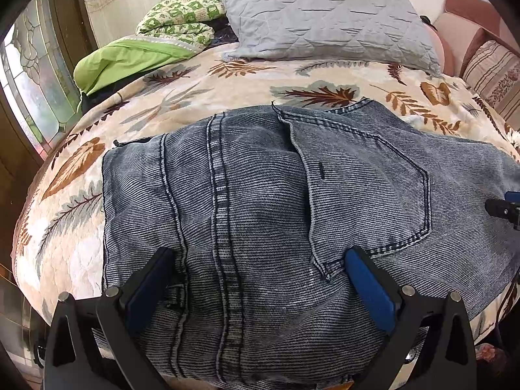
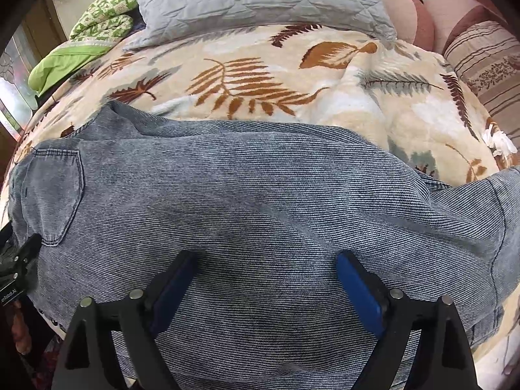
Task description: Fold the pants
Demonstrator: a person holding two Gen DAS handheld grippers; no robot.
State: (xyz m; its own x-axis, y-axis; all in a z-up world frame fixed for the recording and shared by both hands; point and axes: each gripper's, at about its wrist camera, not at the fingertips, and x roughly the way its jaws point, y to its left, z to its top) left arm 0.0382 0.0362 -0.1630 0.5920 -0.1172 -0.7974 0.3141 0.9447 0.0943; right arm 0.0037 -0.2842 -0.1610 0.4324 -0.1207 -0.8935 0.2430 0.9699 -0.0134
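Grey-blue denim pants (image 1: 260, 178) lie across the bed, back pocket (image 1: 367, 188) and seat seam facing up. My left gripper (image 1: 260, 256) hovers over the waist end, its blue-padded fingers (image 1: 364, 279) wide apart and open, with cloth lying flat beneath and nothing pinched. In the right wrist view the pants (image 2: 260, 188) run across the frame, the pocket (image 2: 55, 195) at the left. My right gripper (image 2: 265, 260) stands open over the leg part, its pads (image 2: 354, 289) spread wide above flat denim. Each gripper shows at the edge of the other's view: right (image 1: 507, 208), left (image 2: 19, 260).
The bed carries a cream blanket with a leaf print (image 2: 260, 81). A grey quilted pillow (image 1: 325, 16) and a green folded quilt (image 1: 162, 32) lie at the far side. Striped and pink cushions (image 2: 484, 65) sit at the far right. A window (image 1: 35, 74) is at the left.
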